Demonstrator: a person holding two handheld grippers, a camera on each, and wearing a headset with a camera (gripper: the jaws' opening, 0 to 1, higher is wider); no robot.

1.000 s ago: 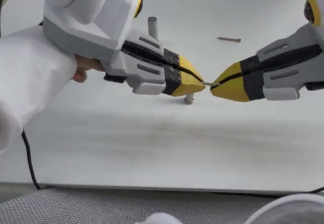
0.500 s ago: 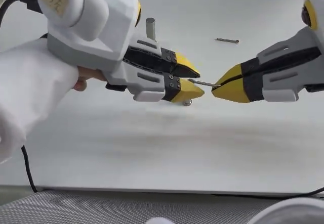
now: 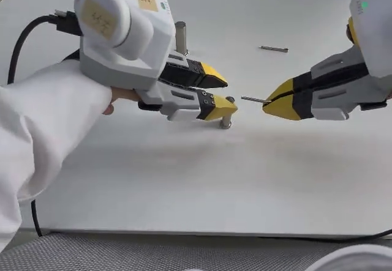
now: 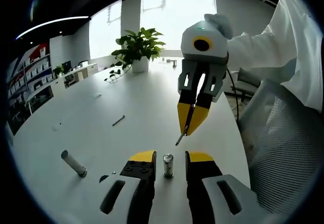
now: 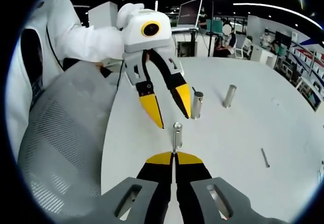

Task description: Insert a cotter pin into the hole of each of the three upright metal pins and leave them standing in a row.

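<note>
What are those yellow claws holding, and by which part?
The right claw pinches a cotter pin by one end; the left claw is open, holding nothing.

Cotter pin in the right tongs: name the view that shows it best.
Head view: the cotter pin juts side-on from the right tongs, its free length plain. Left gripper view shows it small and slanted; right gripper view foreshortens it.
</note>
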